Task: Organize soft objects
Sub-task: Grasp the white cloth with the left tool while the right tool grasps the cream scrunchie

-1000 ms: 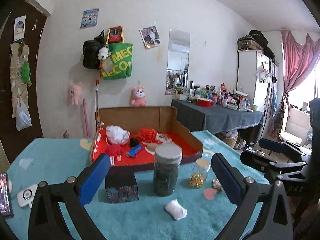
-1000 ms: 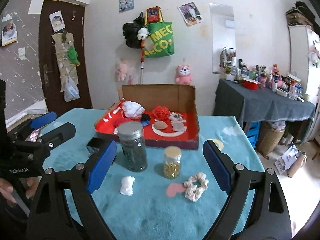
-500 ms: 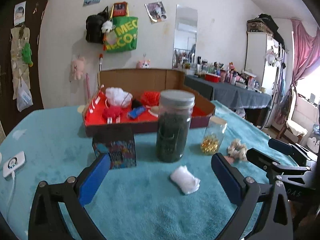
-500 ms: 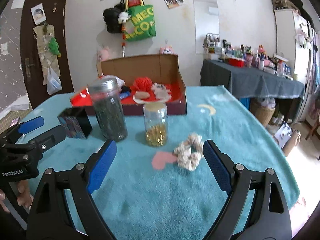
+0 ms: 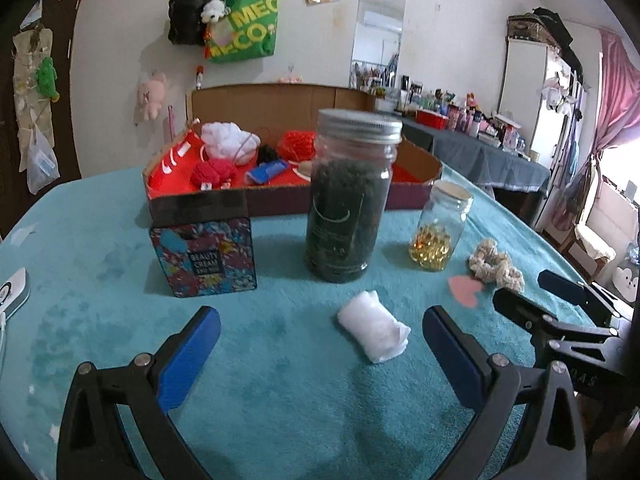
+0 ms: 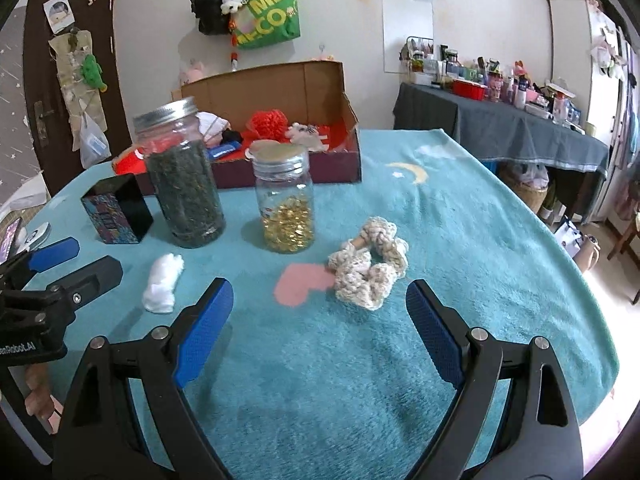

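Observation:
A white rolled cloth [image 5: 374, 332] lies on the teal blanket just ahead of my open left gripper [image 5: 320, 356], a little right of its middle; it also shows in the right wrist view [image 6: 163, 282]. A cream knitted scrunchie [image 6: 368, 268] lies ahead of my open right gripper [image 6: 320, 332]; it also shows in the left wrist view [image 5: 496, 265]. A cardboard box with a red inside [image 5: 416, 196] at the back holds several soft things, white, red and blue. Both grippers are empty and low over the table.
A tall dark-filled jar [image 5: 348, 200], a small jar of gold capsules [image 5: 438, 226] and a patterned tin [image 5: 204, 256] stand between the grippers and the box. A pink heart [image 6: 302, 282] is printed on the blanket. A white device [image 5: 12, 290] lies at the left edge.
Both grippers have moved down and forward toward the table; the cloth and the scrunchie now lie close ahead of them. Both stay open.

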The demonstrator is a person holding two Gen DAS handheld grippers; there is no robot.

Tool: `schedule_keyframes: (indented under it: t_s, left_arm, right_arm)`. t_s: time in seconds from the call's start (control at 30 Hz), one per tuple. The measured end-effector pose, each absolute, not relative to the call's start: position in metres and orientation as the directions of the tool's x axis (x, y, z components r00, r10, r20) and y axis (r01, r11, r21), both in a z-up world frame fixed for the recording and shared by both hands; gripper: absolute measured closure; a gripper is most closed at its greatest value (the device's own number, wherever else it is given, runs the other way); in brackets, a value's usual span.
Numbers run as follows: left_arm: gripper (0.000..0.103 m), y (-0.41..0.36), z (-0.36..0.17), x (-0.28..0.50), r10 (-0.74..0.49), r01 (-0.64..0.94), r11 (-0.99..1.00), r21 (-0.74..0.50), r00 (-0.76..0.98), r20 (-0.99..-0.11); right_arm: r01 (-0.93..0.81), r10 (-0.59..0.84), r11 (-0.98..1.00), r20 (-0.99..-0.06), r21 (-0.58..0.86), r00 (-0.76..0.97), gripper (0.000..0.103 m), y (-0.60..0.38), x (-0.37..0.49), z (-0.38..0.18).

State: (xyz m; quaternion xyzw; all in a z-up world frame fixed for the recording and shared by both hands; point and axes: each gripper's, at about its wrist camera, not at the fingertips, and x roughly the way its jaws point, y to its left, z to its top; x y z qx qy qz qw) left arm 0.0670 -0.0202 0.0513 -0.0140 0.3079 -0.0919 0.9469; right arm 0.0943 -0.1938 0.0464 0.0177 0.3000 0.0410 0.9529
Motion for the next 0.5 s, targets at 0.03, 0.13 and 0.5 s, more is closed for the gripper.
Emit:
schedule_keyframes:
  t_s: [0.03, 0.13, 0.5]
  left_arm:
    - [0.000, -0.022, 0.050, 0.070, -0.183, 0.167, 0.983, -0.082, 0.784, -0.593]
    - [0.000, -0.027, 0.048, 0.077, -0.187, 0.167, 0.982, -0.090, 0.765, -0.616]
    - [0.049, -0.052, 0.028, 0.100, -0.230, 0.248, 0.965, -0.085, 0.646, -0.728]
  right_arm:
    - [-0.066, 0.088, 0.996, -0.576, 0.059, 0.813, 0.014, -0.196, 0.096, 0.046]
    - [-0.066, 0.080, 0.997, -0.604, 0.045, 0.793, 0.014, -0.201, 0.105, 0.044]
    - [-0.078, 0.093, 0.996, -0.698, 0.054, 0.710, 0.015, -0.228, 0.145, 0.039]
